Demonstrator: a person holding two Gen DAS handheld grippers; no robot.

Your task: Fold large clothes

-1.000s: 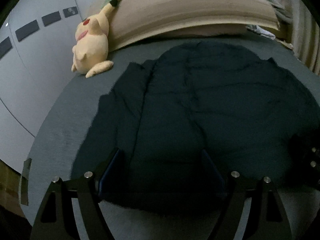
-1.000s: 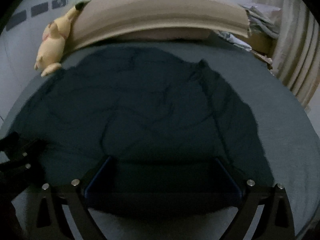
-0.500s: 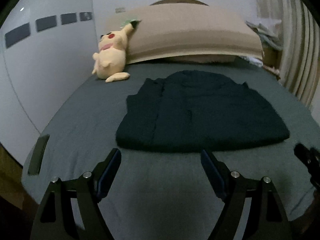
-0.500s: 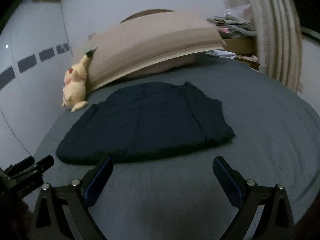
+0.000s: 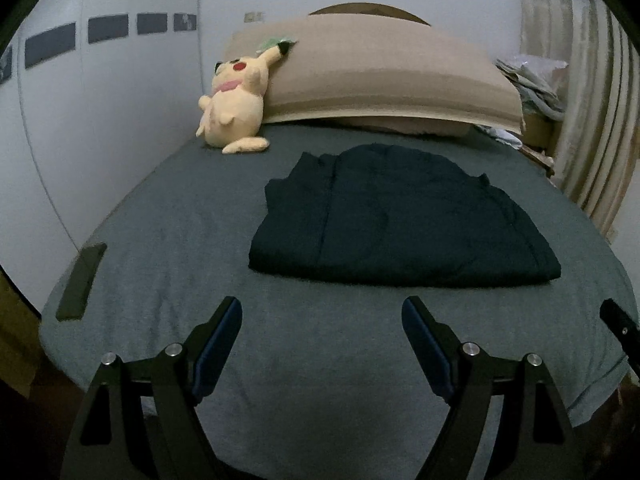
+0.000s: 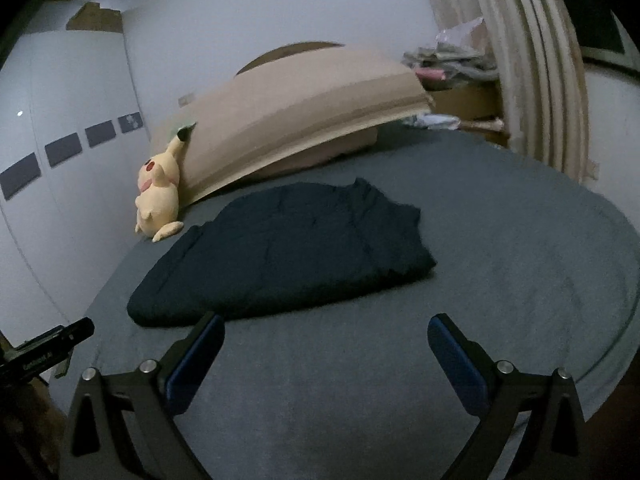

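Note:
A dark navy garment (image 5: 400, 216) lies folded into a flat bundle in the middle of the bed (image 5: 168, 216), seen also in the right wrist view as the same garment (image 6: 288, 252). My left gripper (image 5: 322, 316) hangs open over bare sheet, short of the garment's near edge, with nothing between its blue pads. My right gripper (image 6: 326, 334) is open too, its left fingertip close to the garment's near edge and apart from it. Each gripper's tip shows at the edge of the other's view.
A yellow plush toy (image 5: 236, 108) leans on a large tan pillow (image 5: 384, 76) at the head of the bed. A dark flat phone-like object (image 5: 80, 280) lies near the bed's left edge. Curtains (image 5: 592, 120) and piled clutter (image 6: 452, 60) stand at the right; white wall on the left.
Both grippers have pulled back and up from the garment, which a second ago filled both views under the fingers. It now lies released on the bed ahead of them.

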